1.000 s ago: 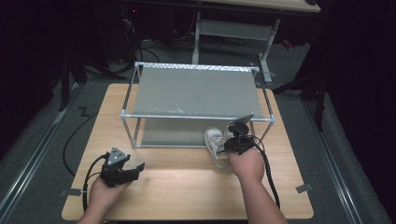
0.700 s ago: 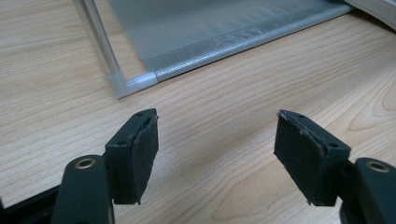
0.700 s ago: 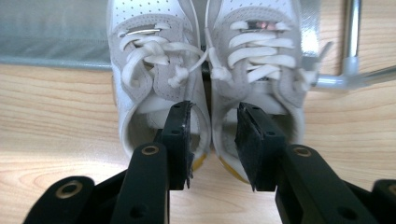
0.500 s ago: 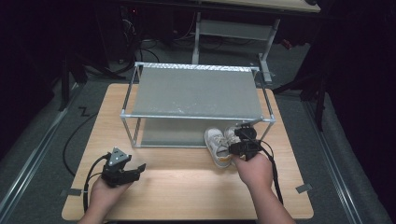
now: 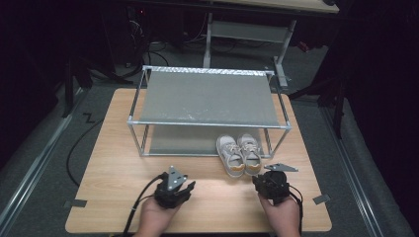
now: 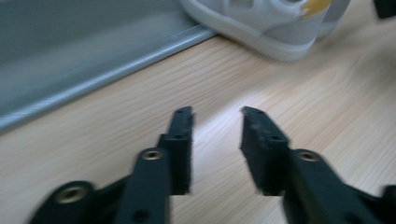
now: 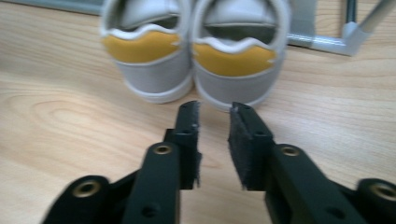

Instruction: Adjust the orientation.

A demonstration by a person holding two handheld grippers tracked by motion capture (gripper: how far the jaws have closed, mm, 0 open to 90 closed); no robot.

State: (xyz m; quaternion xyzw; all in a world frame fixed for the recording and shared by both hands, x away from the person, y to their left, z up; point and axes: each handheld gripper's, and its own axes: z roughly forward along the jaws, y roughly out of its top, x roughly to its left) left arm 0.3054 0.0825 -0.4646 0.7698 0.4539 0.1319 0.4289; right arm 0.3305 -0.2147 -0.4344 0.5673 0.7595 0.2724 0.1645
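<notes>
left gripper (image 5: 185,186): low over wooden table (image 5: 118,163), jaws parted, nothing between | shoes (image 5: 240,154): pair side by side, toes under rack (image 5: 207,98), heels outward | right gripper (image 5: 262,178): just behind heels, jaws slightly apart, empty

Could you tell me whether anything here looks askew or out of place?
Nothing stands out. The pair of shoes sits upright, side by side, heels toward the person, at the rack's front edge, toes under its shelf.

The shoes' (image 5: 240,155) toes sit hidden under the rack's (image 5: 207,97) top shelf. In the left gripper view one blurred shoe (image 6: 261,21) is cut off at the top edge — the rack rail too.
</notes>
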